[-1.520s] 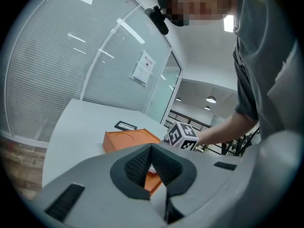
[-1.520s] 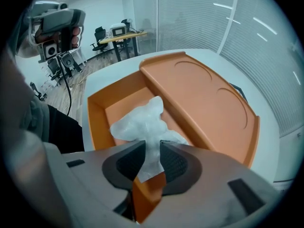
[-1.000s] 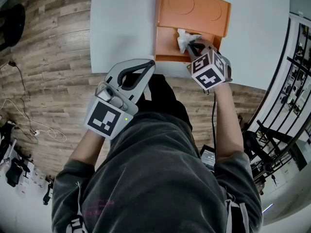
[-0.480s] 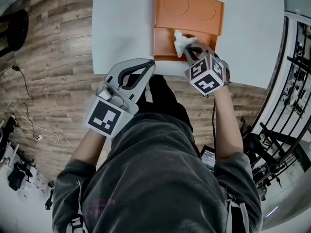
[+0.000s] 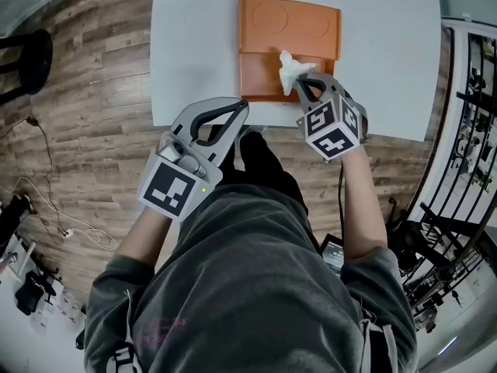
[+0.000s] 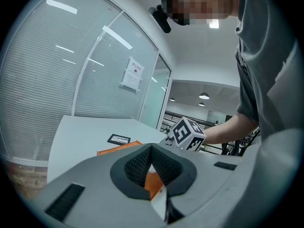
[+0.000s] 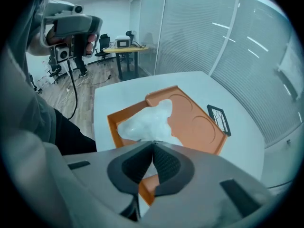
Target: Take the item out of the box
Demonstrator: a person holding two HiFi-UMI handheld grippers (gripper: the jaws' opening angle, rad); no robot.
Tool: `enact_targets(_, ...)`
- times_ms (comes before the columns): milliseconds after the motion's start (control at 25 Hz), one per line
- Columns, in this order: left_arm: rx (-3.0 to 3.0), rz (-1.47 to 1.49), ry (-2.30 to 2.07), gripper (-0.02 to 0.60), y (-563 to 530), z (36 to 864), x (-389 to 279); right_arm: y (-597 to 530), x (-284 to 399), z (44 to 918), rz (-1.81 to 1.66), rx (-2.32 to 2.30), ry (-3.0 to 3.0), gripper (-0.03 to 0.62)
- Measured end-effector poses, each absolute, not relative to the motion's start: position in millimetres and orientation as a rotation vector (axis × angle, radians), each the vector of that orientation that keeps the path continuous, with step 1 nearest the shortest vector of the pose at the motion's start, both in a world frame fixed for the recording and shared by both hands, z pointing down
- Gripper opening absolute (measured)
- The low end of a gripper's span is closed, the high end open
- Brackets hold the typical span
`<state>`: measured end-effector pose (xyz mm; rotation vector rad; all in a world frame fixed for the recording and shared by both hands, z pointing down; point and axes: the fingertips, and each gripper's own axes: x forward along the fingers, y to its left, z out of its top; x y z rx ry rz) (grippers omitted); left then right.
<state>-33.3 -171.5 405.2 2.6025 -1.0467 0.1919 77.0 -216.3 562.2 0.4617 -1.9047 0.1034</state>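
- Head view: your right gripper (image 5: 300, 84) pinches the white crumpled item (image 5: 290, 68) over the near compartment of the orange box (image 5: 256, 84). Your left gripper (image 5: 242, 106) hangs at the table (image 5: 194, 45) edge.
- Right gripper view: jaws clenched on the item's edge; a black card (image 7: 219, 118) lies near the box's far side.
- Left gripper view: jaws pressed together, nothing between them.

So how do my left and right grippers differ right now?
The right gripper is shut on the white item over the orange box; the left gripper holds nothing. The right points steeply down, the left nearly level. Both have their jaws together.
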Motion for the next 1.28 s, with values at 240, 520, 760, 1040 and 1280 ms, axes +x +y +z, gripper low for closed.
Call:
enact_targets(240,2.666,0.196,-1.064,0.009,-172.9,380.3,-27.1,-221.3,78.0,527.3,0.06,0.531,-1.963,0.008)
enact_targets(520,2.729,0.204,-1.079,0.009,-178.0,354.0,-24.1,-230.6,76.3,486.6,0.005,0.606,-2.016,0.008)
enact_targets(760,2.759,0.193,-1.106,0.01,-185.4,335.8,-27.1,-238.6,72.9,456.3,-0.036,0.67,-2.067,0.008)
enact_targets(1040,2.808,0.181,-1.125,0.009,-188.7,314.5,-26.0,-244.8,69.6,418.3,-0.099,0.741,-2.13,0.008)
enact_targets(1280,2.847,0.162,-1.128,0.011,-192.1,296.9,-21.0,-248.2,67.0,385.9,-0.125,0.792,-2.192,0.008)
